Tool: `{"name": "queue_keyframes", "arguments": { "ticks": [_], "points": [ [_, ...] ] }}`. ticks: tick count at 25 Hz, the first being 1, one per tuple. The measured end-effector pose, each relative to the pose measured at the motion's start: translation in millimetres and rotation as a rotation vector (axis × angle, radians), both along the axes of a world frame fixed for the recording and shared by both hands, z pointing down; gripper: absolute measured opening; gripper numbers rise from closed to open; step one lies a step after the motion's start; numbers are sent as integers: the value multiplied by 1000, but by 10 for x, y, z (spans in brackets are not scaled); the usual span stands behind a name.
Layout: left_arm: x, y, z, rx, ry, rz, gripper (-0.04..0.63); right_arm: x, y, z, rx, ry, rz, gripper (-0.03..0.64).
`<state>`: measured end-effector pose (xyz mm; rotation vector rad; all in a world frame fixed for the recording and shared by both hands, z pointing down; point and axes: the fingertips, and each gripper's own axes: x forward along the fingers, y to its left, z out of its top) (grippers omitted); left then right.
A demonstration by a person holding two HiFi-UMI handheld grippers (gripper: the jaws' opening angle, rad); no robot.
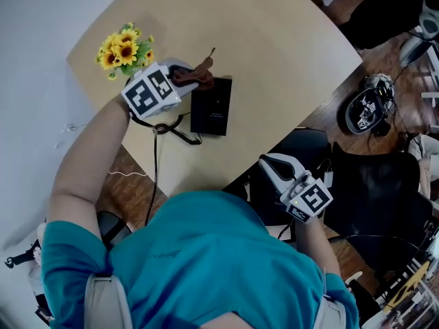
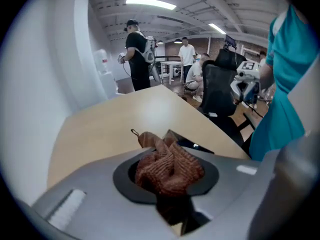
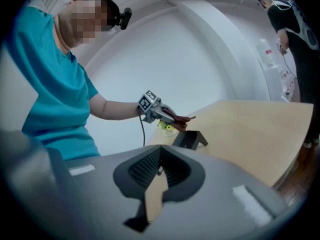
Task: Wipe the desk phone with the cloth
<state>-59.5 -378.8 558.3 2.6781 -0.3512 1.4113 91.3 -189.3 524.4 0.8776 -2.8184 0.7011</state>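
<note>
Holds right gripper, jaws together and empty, at the near edge of the table, clamps the brown cloth in left gripper just over the black desk phone near the sunflowers, apparently poised to start wiping, needing next to press down and sweep across

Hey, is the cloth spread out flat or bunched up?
Bunched up: the cloth is a crumpled wad clamped in the left gripper, at the phone's edge.

Brown ribbed cloth, black desk phone, yellow flowers
</note>
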Motion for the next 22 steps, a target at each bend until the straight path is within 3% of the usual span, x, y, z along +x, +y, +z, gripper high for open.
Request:
{"name": "queue_keyframes", "arguments": {
  "ticks": [3, 6, 9, 12, 16, 22],
  "points": [
    [238, 731, 155, 128, -46, 129, 110, 4, 65, -45, 11, 4, 5, 2],
    [478, 1485, 660, 228, -133, 302, 110, -1, 128, -65, 12, 4, 8, 2],
    [627, 1899, 1193, 292, -235, 393, 110, -6, 187, -39, 3, 8, 9, 2],
    [695, 1952, 1493, 396, -329, 429, 110, -45, 258, -10, -8, 3, 5, 2],
    [725, 1932, 1687, 469, -419, 461, 110, -89, 289, 22, -15, 0, -1, 2],
    [503, 1831, 1553, 550, -443, 467, 110, -89, 263, 20, -13, -8, 1, 2]
  ]
}}
